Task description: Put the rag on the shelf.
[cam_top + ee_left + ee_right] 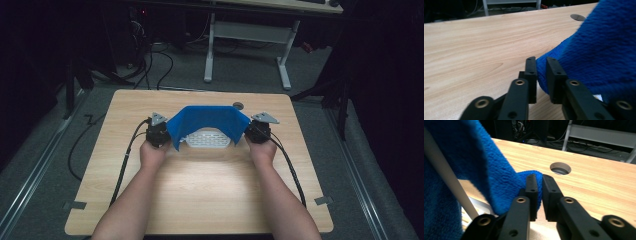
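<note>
The table (200,200) is carrying a white basket (207,138) near its far middle. A blue cloth (207,120) is hanging stretched above the basket (sagging slightly). The left gripper (541,75) is pinching its 9 o'clock corner, the right gripper (539,195) its 3 o'clock corner.

cloth (207,120) over basket (209,139), on table (200,190)

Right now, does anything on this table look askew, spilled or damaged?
Nothing stands out. The fuzzy blue cloth is held up by its corners between the left gripper and right gripper, arched over a white perforated plastic basket on the wooden table.
</note>
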`<state>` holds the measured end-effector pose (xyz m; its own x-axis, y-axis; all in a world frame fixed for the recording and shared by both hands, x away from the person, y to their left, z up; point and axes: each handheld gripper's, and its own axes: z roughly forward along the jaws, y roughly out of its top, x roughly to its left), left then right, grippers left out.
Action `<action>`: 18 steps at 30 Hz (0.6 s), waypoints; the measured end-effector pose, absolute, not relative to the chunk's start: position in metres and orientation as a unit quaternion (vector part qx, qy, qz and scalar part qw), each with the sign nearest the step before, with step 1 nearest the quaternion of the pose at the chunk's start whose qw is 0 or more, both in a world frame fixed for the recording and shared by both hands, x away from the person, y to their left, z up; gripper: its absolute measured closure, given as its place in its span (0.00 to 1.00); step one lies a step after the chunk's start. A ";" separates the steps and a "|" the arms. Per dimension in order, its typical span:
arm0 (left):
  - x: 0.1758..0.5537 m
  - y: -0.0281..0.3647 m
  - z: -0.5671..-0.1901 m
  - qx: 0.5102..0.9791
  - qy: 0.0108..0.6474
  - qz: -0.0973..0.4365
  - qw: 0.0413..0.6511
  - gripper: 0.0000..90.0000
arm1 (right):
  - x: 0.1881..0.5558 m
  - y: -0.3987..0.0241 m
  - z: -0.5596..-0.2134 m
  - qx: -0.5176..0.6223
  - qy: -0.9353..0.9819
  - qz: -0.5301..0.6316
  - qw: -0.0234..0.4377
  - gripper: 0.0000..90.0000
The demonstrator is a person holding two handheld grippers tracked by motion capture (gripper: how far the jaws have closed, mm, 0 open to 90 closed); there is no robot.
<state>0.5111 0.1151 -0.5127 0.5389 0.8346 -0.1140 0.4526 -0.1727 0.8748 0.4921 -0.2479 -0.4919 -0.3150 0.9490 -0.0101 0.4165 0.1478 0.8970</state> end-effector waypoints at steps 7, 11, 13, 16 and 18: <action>0.509 0.116 -0.508 0.736 0.438 0.217 0.469 0.70 | 0.491 -0.253 -0.487 0.504 0.684 0.424 0.314 0.80; 0.509 0.116 -0.507 0.737 0.438 0.222 0.464 0.65 | 0.491 -0.254 -0.485 0.505 0.682 0.424 0.317 0.77; 0.509 0.117 -0.506 0.737 0.440 0.224 0.461 0.63 | 0.491 -0.255 -0.485 0.503 0.682 0.424 0.318 0.76; 0.509 0.119 -0.505 0.735 0.444 0.226 0.461 0.61 | 0.490 -0.255 -0.484 0.505 0.680 0.426 0.317 0.70; 0.509 0.120 -0.504 0.732 0.447 0.231 0.459 0.58 | 0.490 -0.257 -0.483 0.506 0.680 0.430 0.311 0.68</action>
